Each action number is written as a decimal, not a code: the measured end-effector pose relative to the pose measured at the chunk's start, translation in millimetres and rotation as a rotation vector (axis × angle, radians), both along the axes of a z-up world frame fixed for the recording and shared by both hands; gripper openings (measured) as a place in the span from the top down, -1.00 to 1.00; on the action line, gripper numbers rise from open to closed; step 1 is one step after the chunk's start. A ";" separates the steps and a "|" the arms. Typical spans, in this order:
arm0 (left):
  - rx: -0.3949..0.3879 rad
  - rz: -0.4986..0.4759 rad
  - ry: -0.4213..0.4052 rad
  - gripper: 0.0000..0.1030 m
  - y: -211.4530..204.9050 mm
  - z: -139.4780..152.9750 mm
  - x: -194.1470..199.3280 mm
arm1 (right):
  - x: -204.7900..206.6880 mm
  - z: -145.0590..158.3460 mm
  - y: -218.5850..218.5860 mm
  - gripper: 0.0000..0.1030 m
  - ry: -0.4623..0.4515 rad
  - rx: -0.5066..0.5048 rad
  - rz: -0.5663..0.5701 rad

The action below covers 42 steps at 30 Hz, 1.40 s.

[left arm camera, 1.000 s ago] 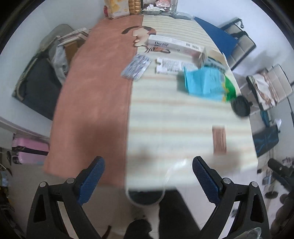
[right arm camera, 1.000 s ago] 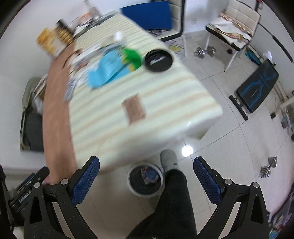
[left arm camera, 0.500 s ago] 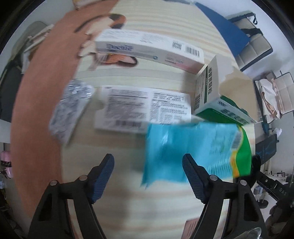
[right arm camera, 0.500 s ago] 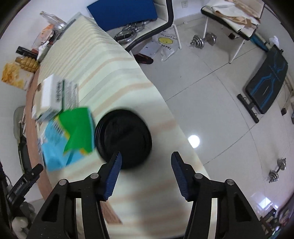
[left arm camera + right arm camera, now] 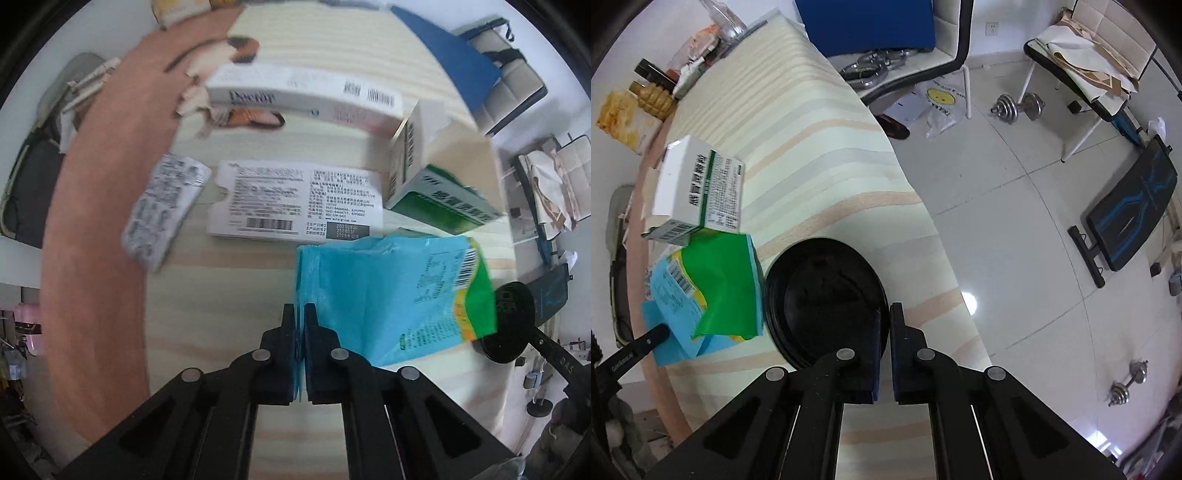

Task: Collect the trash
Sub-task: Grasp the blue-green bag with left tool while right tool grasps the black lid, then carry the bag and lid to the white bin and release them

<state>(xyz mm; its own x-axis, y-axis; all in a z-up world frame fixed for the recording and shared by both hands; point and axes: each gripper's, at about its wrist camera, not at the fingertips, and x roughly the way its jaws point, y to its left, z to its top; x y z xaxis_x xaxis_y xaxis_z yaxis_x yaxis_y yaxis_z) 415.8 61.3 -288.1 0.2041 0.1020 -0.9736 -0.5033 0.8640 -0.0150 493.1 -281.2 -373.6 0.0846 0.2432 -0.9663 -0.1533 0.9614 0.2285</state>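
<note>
1. Blue-and-green crinkled plastic wrapper (image 5: 391, 295) lies near the counter's (image 5: 221, 314) right edge; the left claw (image 5: 300, 332) is pinched shut on its near corner
2. Right claw (image 5: 884, 332) is closed on the rim of the round black plastic lid (image 5: 823, 295), just beside the wrapper
3. Judged step: both grasps made. Next calls for lifting both pieces clear without snagging the green-and-white cardboard box (image 5: 698, 192)

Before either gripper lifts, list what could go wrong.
1. The left gripper pinches only a corner of the blue-green wrapper, so it may slip or tear free.
2. The right gripper clamps just the rim of the black lid, which could pivot and drop.
3. The wrapper lies against the green medicine box; lifting might drag it.
</note>
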 end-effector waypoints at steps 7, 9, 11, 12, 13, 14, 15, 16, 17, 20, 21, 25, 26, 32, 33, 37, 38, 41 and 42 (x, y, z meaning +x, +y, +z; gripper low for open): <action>0.055 -0.019 -0.074 0.99 -6.7 57.6 -58.0 | -33.4 33.9 -6.3 0.93 -0.049 0.054 0.023; 0.064 -0.015 -0.090 0.99 -7.9 66.1 -74.2 | -49.1 44.2 -4.3 0.93 -0.053 0.068 0.033; 0.084 -0.008 -0.110 0.99 -6.1 80.1 -101.0 | -69.4 55.0 -2.0 0.93 -0.057 0.083 0.045; 0.086 -0.005 -0.119 0.99 -5.0 83.0 -110.0 | -82.0 61.3 -2.3 0.93 -0.063 0.093 0.050; 0.086 -0.007 -0.116 0.99 -4.6 87.7 -119.8 | -93.8 67.1 -2.4 0.93 -0.069 0.101 0.055; 0.094 -0.007 -0.128 0.99 -4.5 94.3 -135.2 | -108.4 73.7 -2.0 0.93 -0.075 0.111 0.063; 0.097 -0.008 -0.137 0.99 -3.5 97.1 -145.2 | -123.0 79.5 -2.7 0.93 -0.081 0.120 0.070; 0.098 -0.013 -0.149 0.99 -4.0 102.2 -163.6 | -140.2 86.1 -3.0 0.93 -0.085 0.132 0.077; 0.102 -0.016 -0.156 0.99 -4.0 104.4 -174.4 | -155.7 91.5 -3.6 0.93 -0.090 0.140 0.084; 0.123 -0.042 -0.175 0.99 -10.9 112.6 -227.2 | -209.1 107.6 -6.6 0.93 -0.117 0.153 0.104; 0.126 -0.049 -0.176 0.99 -13.2 112.3 -243.1 | -225.6 111.2 -8.0 0.93 -0.123 0.155 0.107; 0.100 -0.062 -0.155 0.99 -20.7 98.6 -298.6 | -306.1 115.7 -21.1 0.93 -0.124 0.152 0.100; 0.090 -0.069 -0.137 0.99 -24.8 89.8 -316.4 | -326.0 113.4 -25.9 0.93 -0.117 0.147 0.093; 0.042 -0.073 -0.021 0.99 -42.8 37.1 -371.2 | -410.1 75.3 -50.6 0.93 -0.021 0.105 0.053; 0.036 -0.071 0.001 0.99 -44.6 26.2 -376.3 | -418.7 66.5 -53.7 0.93 -0.001 0.097 0.049; 0.010 -0.040 0.095 0.99 -49.1 -33.3 -384.1 | -447.4 17.0 -58.5 0.93 0.081 0.051 0.044; 0.002 -0.028 0.109 0.99 -48.6 -47.1 -385.2 | -452.0 0.4 -57.9 0.93 0.105 0.040 0.047; -0.023 0.015 0.158 0.99 -45.5 -104.1 -381.4 | -461.8 -53.4 -52.5 0.93 0.163 0.008 0.063; -0.030 0.025 0.168 0.99 -44.9 -119.4 -380.6 | -465.0 -70.8 -51.4 0.93 0.178 0.000 0.068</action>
